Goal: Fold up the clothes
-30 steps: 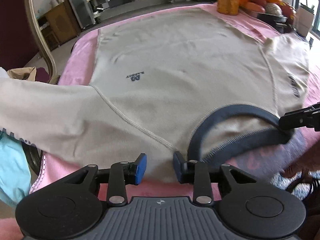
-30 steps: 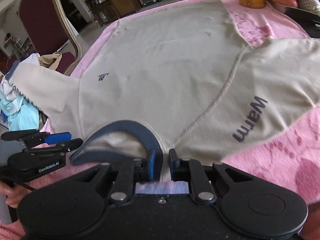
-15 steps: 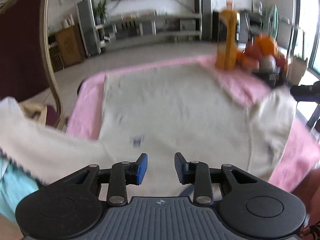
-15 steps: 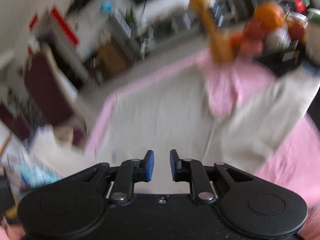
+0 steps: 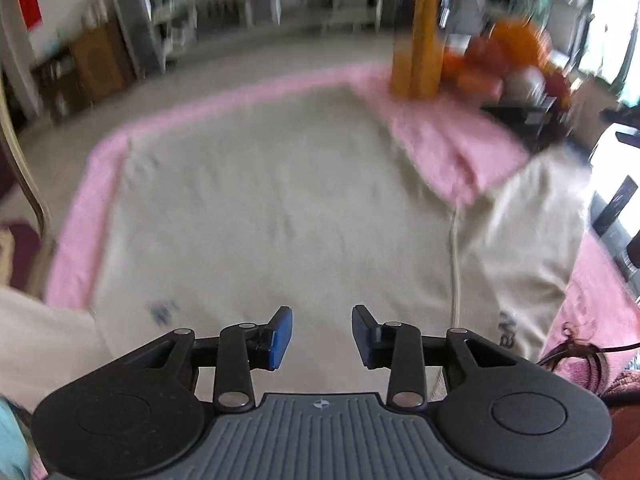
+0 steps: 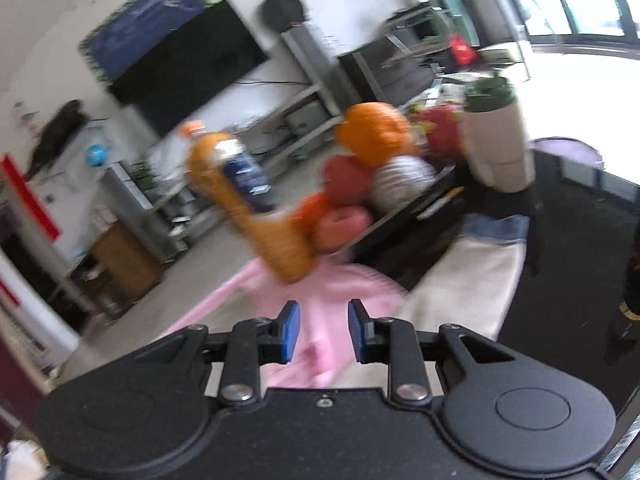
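Pink cloth (image 5: 448, 148) covers the counter, and the beige sweatshirt (image 5: 272, 216) lies spread flat across it, one sleeve (image 5: 524, 248) reaching toward the right edge with dark lettering near its seam. Beyond the garment stand an orange drink bottle (image 6: 240, 200) and a dark tray of fruit (image 6: 368, 168) (both blurred), with a white planter (image 6: 496, 148) beside them. Left gripper (image 5: 322, 336) hangs above the sweatshirt's near part; its jaws have just been opening, nothing between the blue fingers (image 5: 280, 336). Right gripper (image 6: 323, 332) points over the pink cloth toward the bottle, jaws likewise just opening, released and empty.
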Motion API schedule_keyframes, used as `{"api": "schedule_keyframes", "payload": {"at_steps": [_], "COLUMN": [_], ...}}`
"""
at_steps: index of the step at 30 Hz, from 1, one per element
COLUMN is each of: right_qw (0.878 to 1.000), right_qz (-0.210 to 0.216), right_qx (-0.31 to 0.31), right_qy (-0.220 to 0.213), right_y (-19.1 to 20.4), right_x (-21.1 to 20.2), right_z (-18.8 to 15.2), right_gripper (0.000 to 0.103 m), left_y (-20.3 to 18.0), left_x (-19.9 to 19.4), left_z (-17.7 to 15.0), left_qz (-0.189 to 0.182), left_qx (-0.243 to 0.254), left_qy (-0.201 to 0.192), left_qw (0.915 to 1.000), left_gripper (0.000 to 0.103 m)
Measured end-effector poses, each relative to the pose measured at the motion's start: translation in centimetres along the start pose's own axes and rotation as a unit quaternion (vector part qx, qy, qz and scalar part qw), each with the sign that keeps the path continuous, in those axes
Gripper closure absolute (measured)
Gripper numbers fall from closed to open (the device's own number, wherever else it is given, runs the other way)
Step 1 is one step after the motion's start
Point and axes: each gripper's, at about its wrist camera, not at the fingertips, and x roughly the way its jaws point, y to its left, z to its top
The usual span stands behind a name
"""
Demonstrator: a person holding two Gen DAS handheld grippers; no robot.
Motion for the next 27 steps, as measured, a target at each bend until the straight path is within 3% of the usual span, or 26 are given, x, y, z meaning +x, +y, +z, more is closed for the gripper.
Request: {"api": "schedule_keyframes", "payload": {"at_steps": [3,8,11,23,27], "right_qw": [0.999,0.988,0.983,0.976,0.970], "right_qz": [-0.040,-0.100,-0.134,-0.214,-0.240], "right_qx": [0.026,0.117,0.128,0.043,-0.021], "right_qy": [0.000,0.001,-0.002,0.010,0.018], "right_y": [-3.4,-10.2,-12.7,-14.0,-12.5], "right_x": [2.8,7.0,8.9,14.4,15.0], "right_z": [1.9,4.1,4.4,4.4,4.0], "right_gripper": [0.077,0.077,0.077,0.079,0.093], "left_y": [-0.8,-2.1,-2.9,-3.7,-3.6], "left_x": [2.7,3.7,4.1,4.7,4.3], "left_z": [0.6,0.3,0.1,-0.1,-0.5], "left_qz": [0.000,-0.013,-0.007,0.020,0.024], "left_qx": [-0.029,-0.022,-0.011,0.018,0.022], "left_qy": [0.055,0.064,0.065,0.066,0.062], "left_qw": [0.9981,0.9976,0.9978,0.9975,0.9975], "left_gripper": [0.068,0.066,0.065,0.064,0.064]}}
